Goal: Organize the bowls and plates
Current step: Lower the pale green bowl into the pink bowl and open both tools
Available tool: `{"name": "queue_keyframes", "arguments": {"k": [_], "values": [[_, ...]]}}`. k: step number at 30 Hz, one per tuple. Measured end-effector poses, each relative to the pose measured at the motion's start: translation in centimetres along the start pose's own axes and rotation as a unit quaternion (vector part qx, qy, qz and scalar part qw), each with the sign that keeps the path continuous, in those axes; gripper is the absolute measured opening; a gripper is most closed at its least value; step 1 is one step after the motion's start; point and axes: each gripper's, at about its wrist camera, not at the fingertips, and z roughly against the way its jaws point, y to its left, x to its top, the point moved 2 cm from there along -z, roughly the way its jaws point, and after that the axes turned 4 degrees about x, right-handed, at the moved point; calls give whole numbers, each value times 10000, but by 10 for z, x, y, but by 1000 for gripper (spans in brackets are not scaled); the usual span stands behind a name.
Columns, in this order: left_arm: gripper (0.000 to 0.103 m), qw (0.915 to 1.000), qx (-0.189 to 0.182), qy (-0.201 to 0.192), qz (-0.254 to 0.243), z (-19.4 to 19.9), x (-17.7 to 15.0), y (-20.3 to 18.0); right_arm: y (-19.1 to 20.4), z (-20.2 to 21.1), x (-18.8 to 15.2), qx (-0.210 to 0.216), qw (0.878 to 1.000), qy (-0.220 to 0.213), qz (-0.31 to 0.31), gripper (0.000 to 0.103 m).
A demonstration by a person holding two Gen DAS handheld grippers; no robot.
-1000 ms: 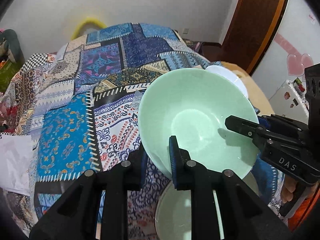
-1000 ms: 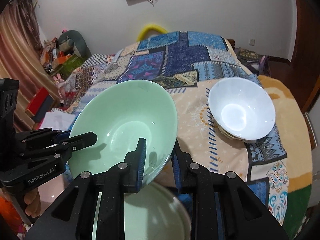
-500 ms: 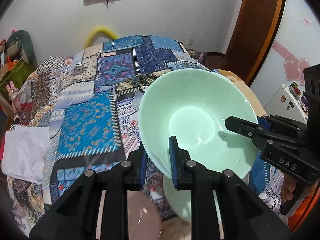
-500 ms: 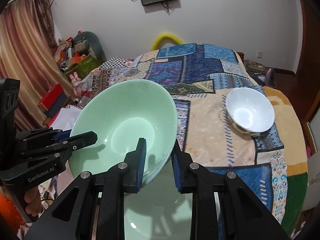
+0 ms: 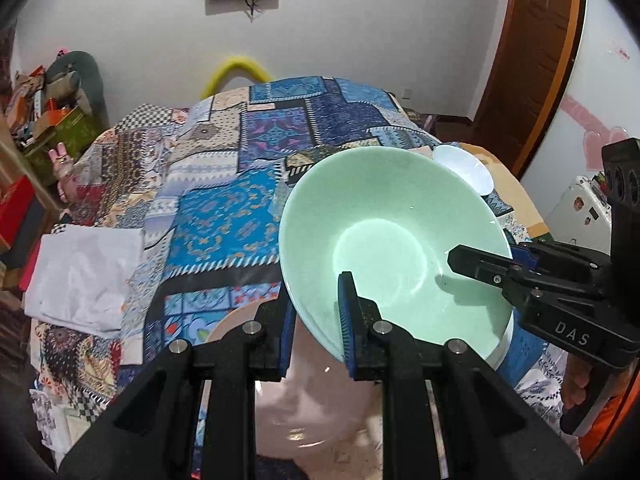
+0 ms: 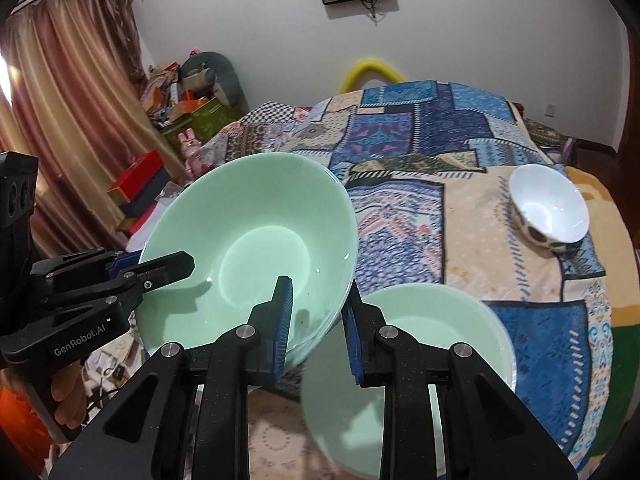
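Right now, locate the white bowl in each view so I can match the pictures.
Left wrist: white bowl upper right, only partly showing behind the far rim of the green bowl.
Right wrist: white bowl far right, in full view on the quilt.
Shared landmark: the yellow arch at the wall.

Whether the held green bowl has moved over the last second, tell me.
Yes. In the right wrist view the green bowl has drawn back from the white bowl, which now looks smaller and sits farther off to the upper right.
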Motion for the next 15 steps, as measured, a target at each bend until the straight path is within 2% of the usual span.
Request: {"name": "queue_keyframes", "arguments": {"k": [15], "values": [[18, 9987, 160, 316, 360, -1, -44, 47, 37, -34, -27, 314, 9988, 362, 67, 22]]}}
